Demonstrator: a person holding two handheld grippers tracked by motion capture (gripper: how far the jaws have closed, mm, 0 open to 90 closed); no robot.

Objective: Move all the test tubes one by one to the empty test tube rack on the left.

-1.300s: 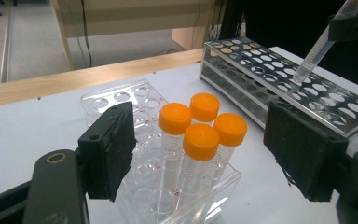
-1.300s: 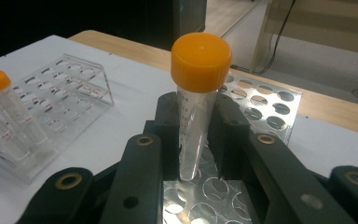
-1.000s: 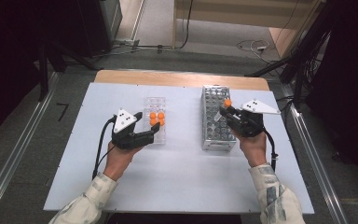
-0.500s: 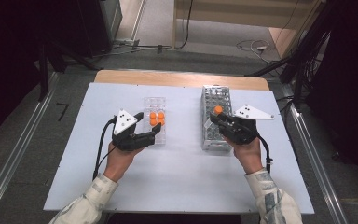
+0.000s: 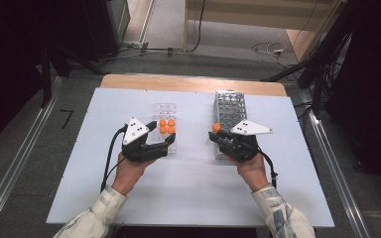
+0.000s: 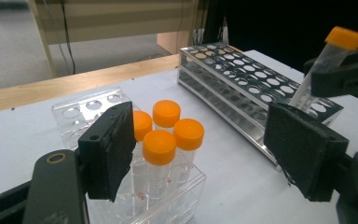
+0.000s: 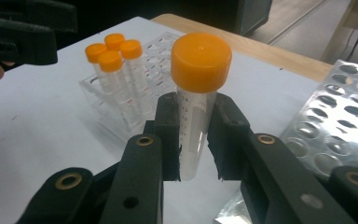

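A: What have I got in my right hand-held gripper (image 7: pixel 193 140)?

B: A tube (image 7: pixel 195 116) with an orange cap, clamped upright between the pads, the cap clear above them. From above it sits at the near-left corner of the metal rack (image 5: pixel 229 115), over the counter (image 5: pixel 188 198).

A: And my left hand-held gripper (image 5: pixel 159 144)?

B: Jaws parted wide, nothing between the pads. It rests at the near end of the clear rack (image 5: pixel 164 130), about 9 o'clock from the tube.

A: What's around?

B: Four capped tubes (image 6: pixel 165 135) stand bunched in the clear rack's near end, right ahead of my left pads; its far holes are free. The metal rack runs toward 12 o'clock from my right hand.

A: Anything in the way?

B: Bare counter lies between the two racks.
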